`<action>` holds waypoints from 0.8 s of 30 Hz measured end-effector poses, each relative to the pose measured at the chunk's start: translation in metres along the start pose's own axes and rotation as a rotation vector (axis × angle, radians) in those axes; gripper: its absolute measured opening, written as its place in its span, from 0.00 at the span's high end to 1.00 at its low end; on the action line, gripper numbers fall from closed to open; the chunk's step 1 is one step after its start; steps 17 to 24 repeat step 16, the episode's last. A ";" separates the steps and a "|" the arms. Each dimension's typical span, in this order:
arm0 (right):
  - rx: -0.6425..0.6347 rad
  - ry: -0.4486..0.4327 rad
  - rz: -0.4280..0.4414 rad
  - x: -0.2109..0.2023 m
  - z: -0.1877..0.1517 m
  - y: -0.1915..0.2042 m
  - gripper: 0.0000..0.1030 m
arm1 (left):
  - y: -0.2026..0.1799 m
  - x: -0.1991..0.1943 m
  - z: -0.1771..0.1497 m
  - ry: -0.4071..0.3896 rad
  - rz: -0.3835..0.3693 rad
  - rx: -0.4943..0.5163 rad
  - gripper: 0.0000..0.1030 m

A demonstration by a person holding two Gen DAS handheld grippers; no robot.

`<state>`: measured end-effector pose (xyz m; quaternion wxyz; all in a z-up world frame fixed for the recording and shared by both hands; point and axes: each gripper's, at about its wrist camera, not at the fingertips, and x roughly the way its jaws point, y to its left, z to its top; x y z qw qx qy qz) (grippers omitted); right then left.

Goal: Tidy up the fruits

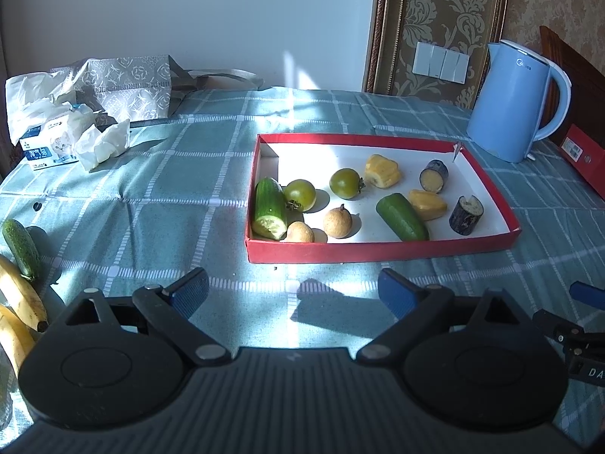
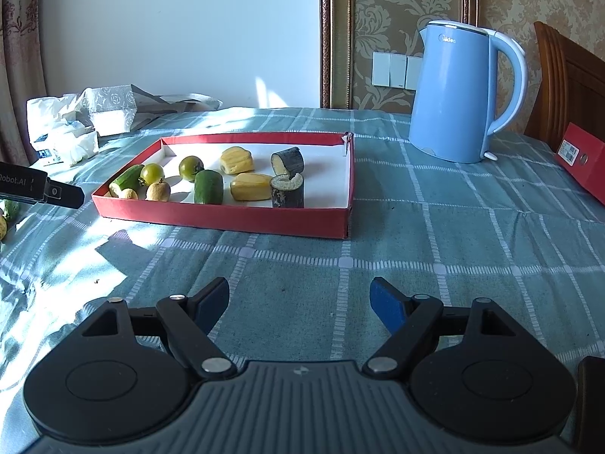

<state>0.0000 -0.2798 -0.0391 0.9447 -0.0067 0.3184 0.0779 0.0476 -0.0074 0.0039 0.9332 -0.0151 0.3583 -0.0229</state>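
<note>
While both grippers are held low over the checked tablecloth [image 1: 159, 174], neither is closed on anything: the left gripper [image 1: 293, 295] is spread wide, its blue pads [image 1: 191, 291] well apart, and the right gripper [image 2: 298, 304] is likewise released with nothing between its fingers. Most of the produce is gathered in the red tray [image 1: 378, 251], which is set on the cloth ahead of both grippers. Within it are seen a cut cucumber piece [image 1: 269, 208] against the left wall, two green tomatoes [image 1: 300, 195] — one just beside the cucumber — two small tan round fruits [image 1: 337, 221] near the front wall, a second green piece [image 1: 401, 217], two yellow chunks [image 1: 382, 171] and two dark-skinned cut segments [image 1: 466, 215] toward the right end. Outside the tray, at the far left of the left wrist view, a whole cucumber [image 1: 20, 247] is laid on the cloth just beside two bananas [image 1: 19, 291]. A blue kettle [image 2: 459, 94] is stood beyond the tray's right end, and crumpled bags [image 1: 94, 90] are heaped at the far left.
</note>
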 end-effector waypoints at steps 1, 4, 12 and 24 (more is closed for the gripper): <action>0.000 0.001 0.000 0.000 0.000 0.000 0.21 | 0.001 0.001 0.000 0.004 -0.006 -0.008 0.08; -0.002 0.000 0.000 0.001 0.000 0.001 0.21 | 0.006 0.003 0.000 0.013 -0.016 -0.043 0.08; 0.000 0.001 -0.001 0.003 0.000 0.002 0.21 | 0.005 0.003 -0.001 0.007 0.001 -0.025 0.08; 0.001 0.004 0.000 0.003 -0.001 0.003 0.21 | 0.006 0.004 -0.001 0.002 0.013 -0.024 0.09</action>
